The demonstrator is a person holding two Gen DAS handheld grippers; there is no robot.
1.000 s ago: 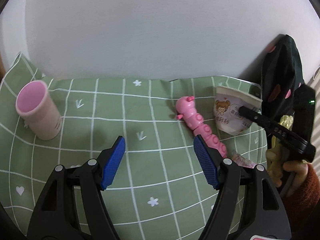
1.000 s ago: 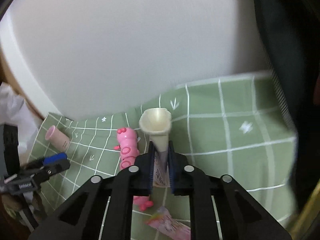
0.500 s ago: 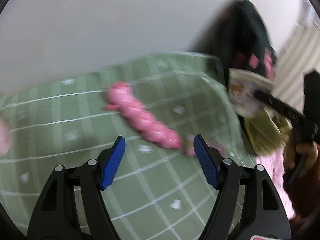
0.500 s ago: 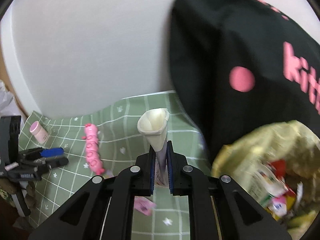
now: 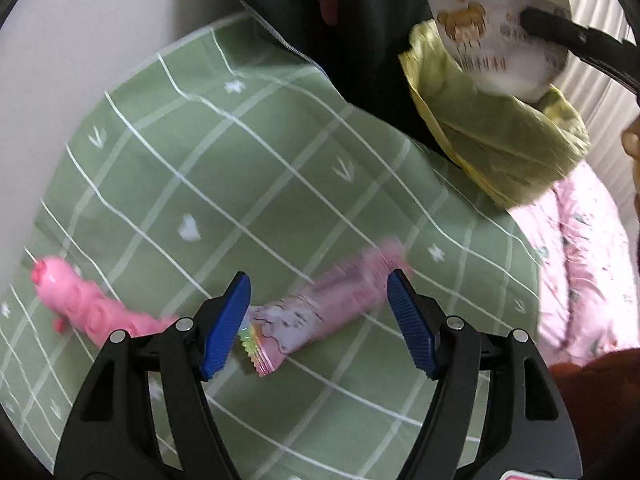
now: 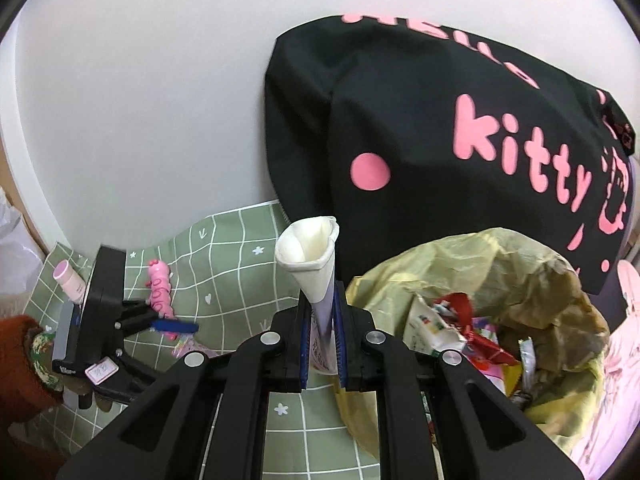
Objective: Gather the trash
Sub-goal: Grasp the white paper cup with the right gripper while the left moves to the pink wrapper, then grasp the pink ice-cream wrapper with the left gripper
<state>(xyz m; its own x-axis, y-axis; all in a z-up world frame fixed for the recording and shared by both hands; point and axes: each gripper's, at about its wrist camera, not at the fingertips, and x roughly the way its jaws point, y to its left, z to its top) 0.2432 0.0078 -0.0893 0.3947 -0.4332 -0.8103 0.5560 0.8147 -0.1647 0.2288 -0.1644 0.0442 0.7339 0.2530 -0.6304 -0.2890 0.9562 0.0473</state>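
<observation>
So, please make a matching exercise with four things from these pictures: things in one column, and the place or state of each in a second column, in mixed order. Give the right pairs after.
Things
1. paper cup
2. pink wrapper
3. pink caterpillar toy
4. yellow trash bag

Places or states
A. lies on the green cloth between the open fingers of the left gripper
B. open, with packaging inside, beside the black bag
C. squeezed flat in the shut right gripper
D. lies on the green cloth, left of the left gripper's fingers

Pairs: 1-C, 2-A, 3-D, 4-B
</observation>
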